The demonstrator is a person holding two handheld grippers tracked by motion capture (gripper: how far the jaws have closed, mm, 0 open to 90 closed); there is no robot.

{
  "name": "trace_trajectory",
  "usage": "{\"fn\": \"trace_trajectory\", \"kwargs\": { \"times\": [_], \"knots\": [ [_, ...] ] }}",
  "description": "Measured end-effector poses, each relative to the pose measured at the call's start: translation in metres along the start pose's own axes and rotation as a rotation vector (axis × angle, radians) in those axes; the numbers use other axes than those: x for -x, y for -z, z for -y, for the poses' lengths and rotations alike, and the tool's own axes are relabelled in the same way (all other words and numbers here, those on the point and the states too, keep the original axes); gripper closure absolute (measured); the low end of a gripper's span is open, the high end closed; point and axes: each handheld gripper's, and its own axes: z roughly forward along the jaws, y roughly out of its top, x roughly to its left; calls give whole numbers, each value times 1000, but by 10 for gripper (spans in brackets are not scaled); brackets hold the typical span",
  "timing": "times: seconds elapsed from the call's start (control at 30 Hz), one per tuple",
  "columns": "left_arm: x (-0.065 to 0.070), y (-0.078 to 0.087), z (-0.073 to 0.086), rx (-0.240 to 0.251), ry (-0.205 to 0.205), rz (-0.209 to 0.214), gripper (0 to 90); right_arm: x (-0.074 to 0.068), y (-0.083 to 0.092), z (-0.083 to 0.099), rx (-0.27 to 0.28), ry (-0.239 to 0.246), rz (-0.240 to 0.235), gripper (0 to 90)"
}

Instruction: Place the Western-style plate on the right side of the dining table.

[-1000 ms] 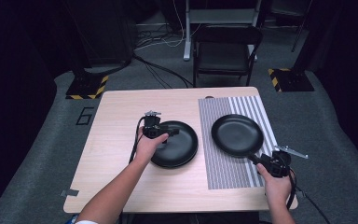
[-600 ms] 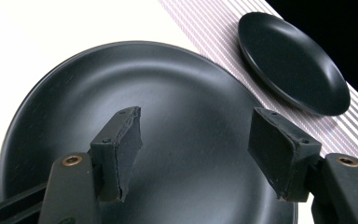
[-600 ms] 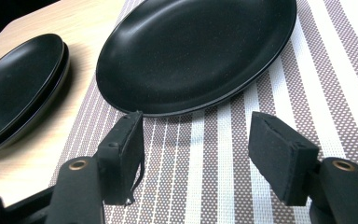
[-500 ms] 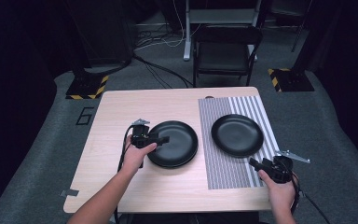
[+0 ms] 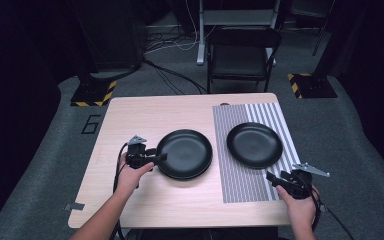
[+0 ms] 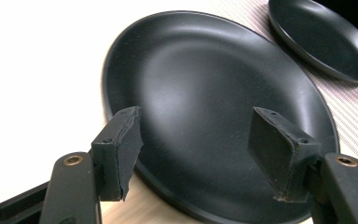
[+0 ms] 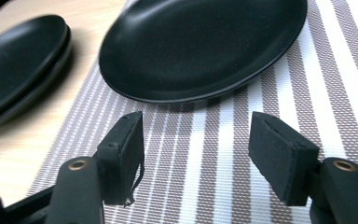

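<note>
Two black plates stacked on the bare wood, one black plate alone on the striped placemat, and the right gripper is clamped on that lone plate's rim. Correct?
Not quite. The right gripper is open and short of the lone plate, holding nothing, as the right gripper view shows. The rest stands.

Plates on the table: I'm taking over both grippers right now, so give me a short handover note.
Left gripper: open, at the left rim of the stacked plates on the bare wood, holding nothing.
Right gripper: open, empty, over the striped mat, short of the single plate.
Done: one plate lies on the mat.
Left: probably taking the next plate off the stack; its destination isn't evident.
</note>
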Motion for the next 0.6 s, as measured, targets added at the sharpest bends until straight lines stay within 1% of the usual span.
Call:
{"fn": "trace_trajectory", "kwargs": {
  "times": [0.03, 0.07, 0.1, 0.17, 0.23, 0.3, 0.33, 0.37, 0.43, 0.47, 0.5, 0.53, 0.57, 0.6],
  "knots": [
    [-2, 1, 2, 1, 2, -5, 348, 1, -1, 1, -6, 12, 5, 352],
    [-3, 2, 3, 6, 10, -5, 348, 2, -2, 2, -9, 6, 1, 352],
    [-5, 4, 4, -3, 12, -10, 348, 2, -3, 3, -13, -2, 0, 353],
    [-8, 7, 4, -5, -10, -30, 349, 3, -5, 4, -18, 5, 6, 355],
    [-10, 10, 5, 0, -14, -28, 351, 3, -7, 4, -22, 22, 12, 355],
    [-13, 13, 6, 0, -30, -35, 354, 3, -7, 4, -28, 25, 15, 358],
    [-13, 13, 6, 0, -30, -35, 357, 3, -7, 4, -28, 25, 15, 358],
    [-18, 17, 7, -9, -46, -38, 359, 3, -8, 3, -19, 31, 13, 362],
    [-23, 19, 9, -3, -37, -36, 367, 4, -9, 3, -13, 36, 18, 368],
    [-26, 19, 10, 5, -30, -35, 390, 5, -9, 3, -13, 34, 19, 373],
    [-30, 20, 12, 2, -14, -35, 413, 5, -9, 3, -12, 31, 22, 377],
    [-33, 19, 14, 2, 9, -32, 413, 6, -9, 3, -8, 27, 25, 380],
    [-36, 19, 15, -1, 16, -33, 412, 6, -10, 3, -9, 14, 25, 382],
    [-39, 19, 16, -4, 22, -34, 407, 8, -11, 3, -6, 15, 23, 382]
  ]
}}
